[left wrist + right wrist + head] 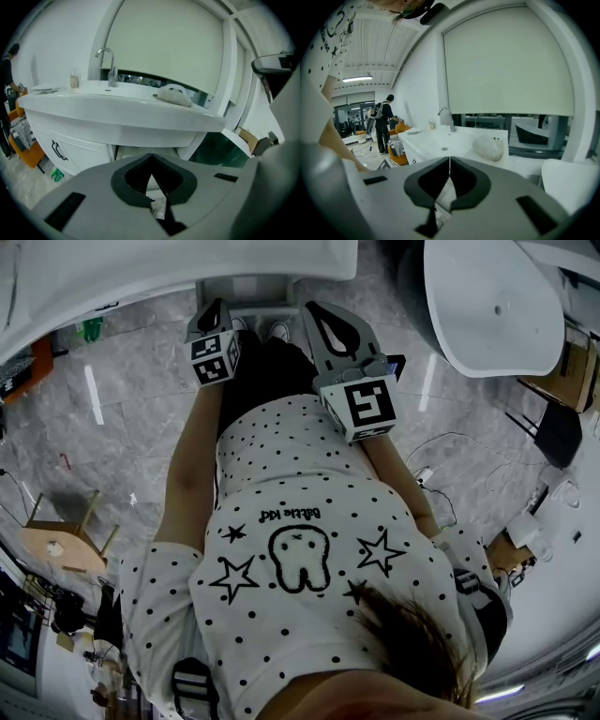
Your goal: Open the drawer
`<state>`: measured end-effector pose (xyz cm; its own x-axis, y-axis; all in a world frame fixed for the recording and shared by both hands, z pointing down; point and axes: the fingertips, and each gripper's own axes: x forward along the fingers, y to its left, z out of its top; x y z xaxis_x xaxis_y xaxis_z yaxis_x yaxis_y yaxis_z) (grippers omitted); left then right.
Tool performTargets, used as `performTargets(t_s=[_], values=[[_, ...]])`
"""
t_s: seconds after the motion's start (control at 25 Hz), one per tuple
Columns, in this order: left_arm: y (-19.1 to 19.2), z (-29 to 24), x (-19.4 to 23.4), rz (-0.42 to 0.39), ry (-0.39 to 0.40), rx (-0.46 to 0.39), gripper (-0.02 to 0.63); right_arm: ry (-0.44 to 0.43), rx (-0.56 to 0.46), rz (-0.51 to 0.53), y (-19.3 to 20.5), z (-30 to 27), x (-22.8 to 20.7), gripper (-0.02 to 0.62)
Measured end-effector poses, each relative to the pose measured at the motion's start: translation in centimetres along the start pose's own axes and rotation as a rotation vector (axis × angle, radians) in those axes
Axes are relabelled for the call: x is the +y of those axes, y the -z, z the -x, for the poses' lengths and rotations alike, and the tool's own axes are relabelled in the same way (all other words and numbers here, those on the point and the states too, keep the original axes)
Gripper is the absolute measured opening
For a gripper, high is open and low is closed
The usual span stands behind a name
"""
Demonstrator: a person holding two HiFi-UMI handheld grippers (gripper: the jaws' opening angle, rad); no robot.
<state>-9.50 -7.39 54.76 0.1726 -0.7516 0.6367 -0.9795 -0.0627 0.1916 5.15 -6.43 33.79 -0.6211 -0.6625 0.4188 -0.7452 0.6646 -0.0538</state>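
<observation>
In the left gripper view a white vanity counter [117, 115] fills the middle, and the pale drawer [145, 152] sits just under it, between a cabinet door and a white leg. In the head view the drawer [246, 289] shows as a box sticking out a little from under the counter edge. My left gripper [217, 306] [151, 155] hangs just in front of the drawer, shut, with nothing between its jaws. My right gripper [311, 307] [449, 158] is beside it to the right, higher than the counter, with its jaw tips meeting and nothing held.
A faucet [108, 61] and a white bundle [174, 95] are on the counter. The left cabinet door has a black handle [58, 151]. A round white tub [487, 306] stands at the right, a wooden stool [66, 540] at the left, cables [441, 442] on the floor. A person [382, 122] stands far back.
</observation>
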Motion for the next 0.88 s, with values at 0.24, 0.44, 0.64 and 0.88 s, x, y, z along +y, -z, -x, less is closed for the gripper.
performTargets(t_s=[0.24, 0.44, 0.64, 0.88], values=[[-0.9, 0.9, -0.1, 0.007, -0.018, -0.026, 0.005, 0.006, -0.009, 0.002, -0.4, 0.2, -0.4, 0.014], [-2.2, 1.2, -0.3, -0.014, -0.011, -0.051, 0.003, 0.018, -0.021, 0.008, -0.7, 0.3, -0.8, 0.014], [-3.8, 2.2, -1.2, -0.018, -0.004, -0.088, 0.005, 0.033, -0.032, 0.017, -1.0, 0.9, -1.5, 0.014], [-5.8, 3.5, -2.1, -0.037, 0.012, -0.138, 0.004, 0.062, -0.051, 0.018, -1.5, 1.6, -2.2, 0.014]])
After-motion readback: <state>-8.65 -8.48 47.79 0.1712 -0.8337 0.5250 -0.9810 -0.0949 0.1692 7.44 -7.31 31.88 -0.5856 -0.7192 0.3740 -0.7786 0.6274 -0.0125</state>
